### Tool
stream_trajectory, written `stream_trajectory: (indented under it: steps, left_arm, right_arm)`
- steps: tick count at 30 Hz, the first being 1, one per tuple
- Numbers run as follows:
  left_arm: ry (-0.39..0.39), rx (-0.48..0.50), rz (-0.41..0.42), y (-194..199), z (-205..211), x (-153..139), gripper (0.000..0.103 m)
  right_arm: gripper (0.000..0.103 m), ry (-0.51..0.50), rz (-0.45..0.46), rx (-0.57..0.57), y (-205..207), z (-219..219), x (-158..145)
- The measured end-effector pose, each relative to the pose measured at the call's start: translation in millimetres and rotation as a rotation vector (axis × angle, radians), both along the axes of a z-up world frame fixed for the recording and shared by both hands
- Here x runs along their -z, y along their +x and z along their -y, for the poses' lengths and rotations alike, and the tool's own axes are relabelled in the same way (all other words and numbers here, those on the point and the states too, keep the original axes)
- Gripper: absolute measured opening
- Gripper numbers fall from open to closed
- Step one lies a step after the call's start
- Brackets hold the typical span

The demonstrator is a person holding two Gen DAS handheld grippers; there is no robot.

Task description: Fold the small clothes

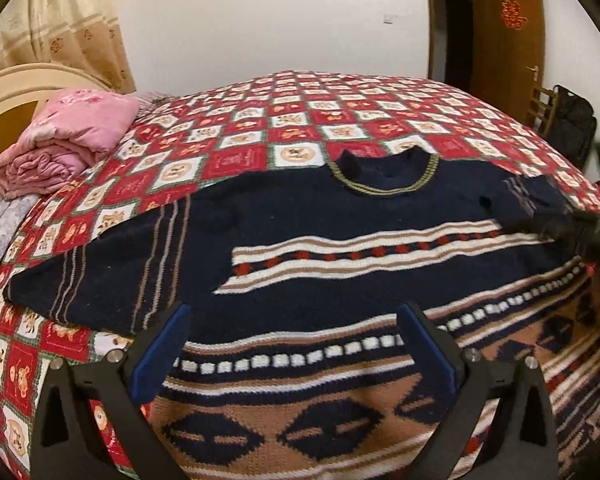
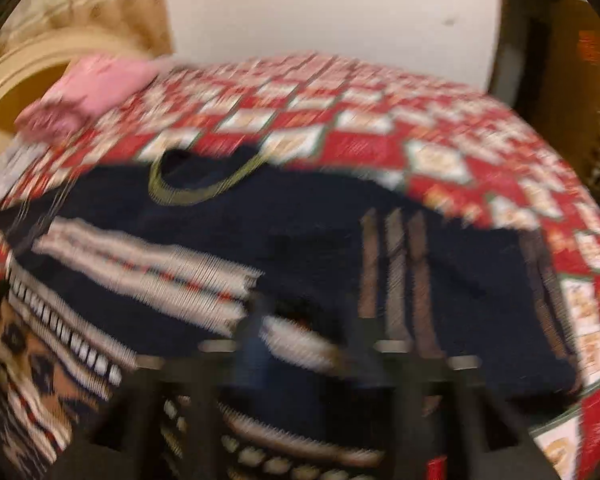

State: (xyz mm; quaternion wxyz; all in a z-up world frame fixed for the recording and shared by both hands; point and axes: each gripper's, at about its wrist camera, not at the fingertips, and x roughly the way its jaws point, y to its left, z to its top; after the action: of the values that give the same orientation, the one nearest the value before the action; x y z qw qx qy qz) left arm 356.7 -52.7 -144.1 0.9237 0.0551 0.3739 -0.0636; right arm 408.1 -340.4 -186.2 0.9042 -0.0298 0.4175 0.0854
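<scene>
A dark navy knitted sweater (image 1: 340, 216) with white, tan and red pattern bands lies spread front-up on the bed, collar (image 1: 384, 176) at the far side. My left gripper (image 1: 292, 320) is open and empty, its blue-padded fingers (image 1: 162, 356) hovering over the sweater's lower body. In the blurred right wrist view the sweater (image 2: 300, 232) fills the middle, and my right gripper (image 2: 304, 320) appears shut on a fold of the sweater near its right sleeve (image 2: 396, 272). The right gripper also shows dimly at the right edge of the left wrist view (image 1: 596, 232), by the sleeve.
A red and white checked bedspread (image 1: 300, 120) covers the bed. A folded pink quilt (image 1: 64, 144) lies at the far left by the headboard. A brown door (image 1: 508, 40) and a dark bag (image 1: 576, 124) stand at the right beyond the bed.
</scene>
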Motion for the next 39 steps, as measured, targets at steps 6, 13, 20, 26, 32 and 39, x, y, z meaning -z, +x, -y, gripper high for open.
stream_trajectory:
  steps: [6,13,20,26,32,39]
  left_arm:
    - [-0.058,0.080,-0.044,7.3,29.5,-3.7,0.101]
    - [-0.151,0.177,-0.143,33.8,108.8,-1.2,0.091]
    - [-0.252,0.183,-0.274,63.3,178.8,8.4,0.091]
    - [-0.337,0.105,-0.299,79.6,200.7,20.0,0.091]
    - [-0.386,0.059,-0.370,88.3,217.9,34.4,0.085]
    - [-0.383,0.032,-0.369,99.8,218.2,37.9,0.054]
  right_arm:
    - [0.066,0.135,0.119,0.035,-49.0,54.0,-29.6]
    - [0.066,0.101,0.201,0.325,-66.0,129.4,-35.4]
    - [0.066,0.221,0.257,0.378,-76.5,154.8,-40.7]
    - [0.066,0.265,0.269,0.375,-81.4,157.8,-40.0]
    - [0.066,0.281,0.263,0.411,-79.2,165.0,-33.5]
    - [0.066,0.287,0.281,0.416,-81.6,165.3,-36.3]
